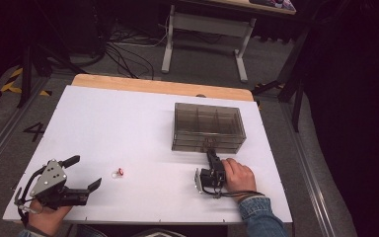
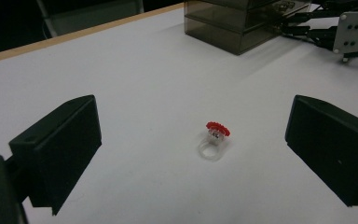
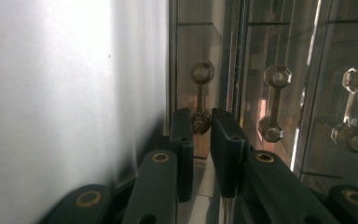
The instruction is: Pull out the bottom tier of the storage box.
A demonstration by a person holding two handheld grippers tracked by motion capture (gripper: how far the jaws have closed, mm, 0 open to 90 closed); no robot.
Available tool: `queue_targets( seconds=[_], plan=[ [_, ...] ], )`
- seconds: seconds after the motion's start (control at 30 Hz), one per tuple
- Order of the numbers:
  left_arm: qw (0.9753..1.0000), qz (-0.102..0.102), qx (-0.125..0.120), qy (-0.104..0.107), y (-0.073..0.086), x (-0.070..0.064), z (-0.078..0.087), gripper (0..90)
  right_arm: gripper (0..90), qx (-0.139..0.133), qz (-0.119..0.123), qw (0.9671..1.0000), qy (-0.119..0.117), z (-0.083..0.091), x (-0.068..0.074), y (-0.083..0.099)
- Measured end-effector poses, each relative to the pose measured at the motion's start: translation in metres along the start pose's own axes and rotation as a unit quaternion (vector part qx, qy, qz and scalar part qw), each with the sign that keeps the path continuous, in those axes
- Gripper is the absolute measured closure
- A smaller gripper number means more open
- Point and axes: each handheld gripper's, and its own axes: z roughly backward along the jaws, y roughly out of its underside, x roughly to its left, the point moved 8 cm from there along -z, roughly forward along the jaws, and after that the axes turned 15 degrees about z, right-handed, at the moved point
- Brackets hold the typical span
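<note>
- The right gripper (image 1: 210, 159) lay on its side at the front of the drawer box (image 1: 208, 126), held by the right hand (image 1: 239, 175); its jaws pointed at the lowest drawer.
- In the right gripper view, the right gripper (image 3: 201, 122) had its jaws closed on one knobbed end of the handle (image 3: 201, 95) of that drawer; the handle's other end stood free above the jaws; two more handles (image 3: 271, 102) showed beside it on the other drawers.
- The box was smoky and see-through, with dividers visible through its top; it stood on the far right part of the white table (image 1: 128, 118).
- The left gripper (image 1: 86, 174) rested near the front left corner of the table, in the left hand (image 1: 44, 217); its jaws stood wide apart, holding nothing.
- The ring (image 1: 118, 173), clear with a red top, lay on the table just beyond those jaws, touching neither; in the left gripper view the ring (image 2: 214, 138) sat ahead of the jaws and between their lines, well apart from the box (image 2: 233, 23).
- The right gripper's grey plate (image 2: 354, 31) showed beside the box in that view.
</note>
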Motion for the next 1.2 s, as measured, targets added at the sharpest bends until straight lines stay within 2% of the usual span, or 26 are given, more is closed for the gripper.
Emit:
queue_targets(
  seconds=[0.03,0.07,0.13,0.37,0.4,0.43,0.5,0.53,0.67,0.73,0.8,0.87,0.9,0.97,1.03,1.1,1.17,1.2],
  plan=[
    [1.0000,0.000,0.000,0.000,0.000,0.000,0.000,4.1,80.0,0.006,-0.016,0.9998,-0.005,0.002,0.003,0.001],
    [1.0000,-0.002,-0.001,-0.001,0.000,0.001,0.000,4.2,80.1,0.005,-0.018,0.9998,-0.003,0.002,0.002,0.000],
    [1.0000,0.000,-0.001,-0.001,0.000,0.000,0.000,4.2,80.1,0.002,-0.010,1.0000,-0.001,0.001,0.001,0.000],
    [1.0000,0.003,-0.001,0.000,0.000,0.001,0.001,4.2,80.1,-0.001,-0.005,1.0000,-0.005,0.004,0.000,0.000],
    [1.0000,-0.002,-0.002,-0.001,0.000,0.001,0.001,4.1,80.1,0.010,-0.023,0.9996,-0.012,0.007,0.003,0.001],
    [1.0000,-0.002,-0.002,-0.001,0.000,0.001,0.002,4.1,80.1,0.002,-0.009,0.9999,-0.007,0.006,0.001,0.001],
    [1.0000,-0.004,-0.001,-0.002,0.000,0.002,0.002,4.1,80.1,-0.001,-0.007,1.0000,-0.006,0.008,0.001,0.000],
    [1.0000,-0.001,-0.002,-0.002,0.000,0.001,0.002,4.2,80.1,0.006,-0.019,0.9997,-0.011,0.010,0.003,0.000],
    [1.0000,0.000,-0.003,-0.003,0.000,0.001,0.003,4.1,79.9,-0.002,-0.008,0.9999,-0.010,0.011,0.001,-0.001],
    [1.0000,-0.001,-0.002,-0.003,0.001,0.002,0.004,4.1,80.0,0.001,-0.021,0.9997,-0.012,0.014,0.003,-0.001],
    [1.0000,-0.003,-0.002,-0.004,0.000,0.002,0.003,4.1,80.0,-0.005,-0.013,0.9999,-0.009,0.015,0.001,-0.002],
    [1.0000,0.001,-0.003,-0.003,0.001,0.001,0.003,4.2,79.9,0.004,-0.024,0.9996,-0.015,0.019,0.004,-0.001],
    [1.0000,0.000,-0.002,-0.003,0.000,0.001,0.003,4.2,79.8,-0.002,-0.014,0.9998,-0.012,0.018,0.002,-0.002],
    [1.0000,0.000,-0.003,-0.003,0.000,0.001,0.003,4.2,79.6,-0.004,-0.014,0.9998,-0.014,0.020,0.002,-0.002],
    [1.0000,-0.001,-0.003,-0.003,0.000,0.001,0.002,4.1,79.0,0.001,-0.029,0.9993,-0.022,0.022,0.005,-0.002],
    [1.0000,-0.002,-0.002,-0.003,0.000,0.001,0.002,4.1,78.7,-0.006,-0.022,0.9995,-0.023,0.022,0.003,-0.002],
    [1.0000,-0.001,-0.001,-0.002,0.000,0.001,0.002,4.2,78.1,-0.011,-0.031,0.9991,-0.028,0.022,0.003,-0.002],
    [1.0000,-0.001,-0.001,-0.002,0.000,0.001,0.002,4.2,76.9,-0.014,-0.028,0.9992,-0.027,0.022,0.002,-0.002]
  ],
)
